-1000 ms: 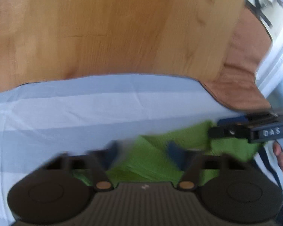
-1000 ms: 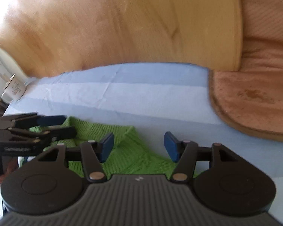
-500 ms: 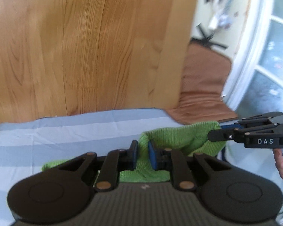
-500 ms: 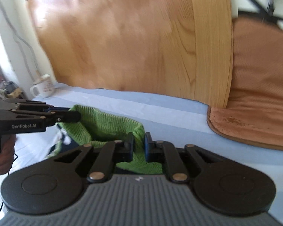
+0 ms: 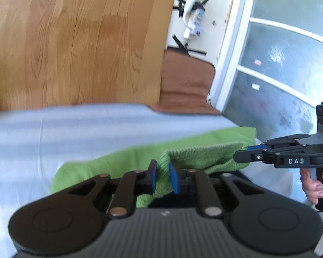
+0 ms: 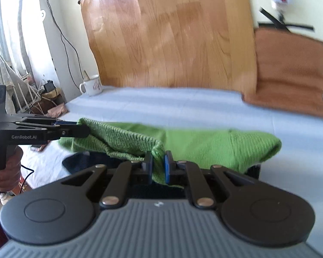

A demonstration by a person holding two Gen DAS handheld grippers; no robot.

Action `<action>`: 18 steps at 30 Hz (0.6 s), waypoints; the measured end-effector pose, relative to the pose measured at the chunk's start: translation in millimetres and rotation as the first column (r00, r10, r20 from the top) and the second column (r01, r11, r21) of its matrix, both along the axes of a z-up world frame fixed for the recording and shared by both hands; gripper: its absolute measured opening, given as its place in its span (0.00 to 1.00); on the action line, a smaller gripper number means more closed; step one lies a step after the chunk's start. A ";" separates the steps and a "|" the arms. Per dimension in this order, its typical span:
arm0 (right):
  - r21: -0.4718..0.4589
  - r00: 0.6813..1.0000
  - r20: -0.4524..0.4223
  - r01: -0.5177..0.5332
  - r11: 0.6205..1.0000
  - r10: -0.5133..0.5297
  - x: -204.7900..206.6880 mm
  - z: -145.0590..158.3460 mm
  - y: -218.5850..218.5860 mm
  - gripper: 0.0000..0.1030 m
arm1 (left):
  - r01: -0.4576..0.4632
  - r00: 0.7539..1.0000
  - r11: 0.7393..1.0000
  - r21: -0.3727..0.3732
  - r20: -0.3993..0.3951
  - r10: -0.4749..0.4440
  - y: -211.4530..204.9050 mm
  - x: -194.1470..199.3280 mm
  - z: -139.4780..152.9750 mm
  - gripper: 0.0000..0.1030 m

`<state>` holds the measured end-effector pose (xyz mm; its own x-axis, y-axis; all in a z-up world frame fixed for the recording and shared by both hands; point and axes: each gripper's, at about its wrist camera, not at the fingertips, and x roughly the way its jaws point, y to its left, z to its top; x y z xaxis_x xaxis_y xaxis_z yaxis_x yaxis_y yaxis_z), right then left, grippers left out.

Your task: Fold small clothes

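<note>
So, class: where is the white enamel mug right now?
In the right wrist view, the white enamel mug stands at the far left corner of the pale blue sheet, against the upright wooden board.

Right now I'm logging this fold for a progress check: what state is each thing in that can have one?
Green knitted garment: partly lifted off the pale blue sheet, one edge pinched at two spots, the rest draped.
Left claw: shut on the garment's edge.
Right claw: shut on the garment's edge.
White enamel mug: upright, at the sheet's far corner.
Dark cloth: lying under the garment.
</note>
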<state>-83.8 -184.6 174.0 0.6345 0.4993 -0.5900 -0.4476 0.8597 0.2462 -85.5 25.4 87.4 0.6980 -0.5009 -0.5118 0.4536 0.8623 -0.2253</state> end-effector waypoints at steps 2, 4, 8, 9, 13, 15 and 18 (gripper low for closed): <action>0.007 1.000 -0.006 0.011 1.000 -0.011 -16.8 -11.4 -0.5 0.13 | -0.003 1.000 1.000 0.004 -0.018 0.003 -0.7 -18.4 -14.7 0.12; 0.024 0.999 -0.013 0.033 0.999 -0.032 -27.5 -25.2 0.5 0.13 | -0.002 0.999 1.000 -0.003 -0.046 0.002 1.1 -28.3 -28.9 0.13; -0.015 0.999 -0.012 0.038 0.999 -0.038 -36.0 -60.3 14.8 0.22 | -0.031 0.997 0.998 0.054 -0.072 0.035 3.0 -31.5 -54.8 0.17; -0.034 0.999 -0.037 0.028 0.999 -0.029 -33.7 -68.9 18.9 0.24 | -0.035 0.996 0.997 0.065 -0.079 0.040 3.7 -30.7 -58.0 0.21; 0.018 0.998 -0.057 -0.004 1.000 0.005 -40.7 -58.5 14.2 0.36 | 0.000 0.997 0.999 0.032 -0.074 0.002 20.8 -44.8 -48.9 0.33; 0.076 1.000 -0.013 -0.010 0.997 0.011 -46.4 -39.8 2.4 0.36 | -0.012 0.999 0.999 -0.037 -0.048 0.010 41.7 -52.7 -35.2 0.43; 0.140 0.998 0.055 0.029 0.990 -0.037 -42.9 -13.3 -10.6 0.37 | -0.140 0.990 0.977 -0.160 -0.030 0.137 87.7 -50.6 -19.2 0.63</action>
<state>-126.7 -195.2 160.7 0.6831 0.5521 -0.4781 -0.4362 0.8335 0.3392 -136.1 113.1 68.1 0.7574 -0.4768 -0.4461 0.3265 0.8682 -0.3737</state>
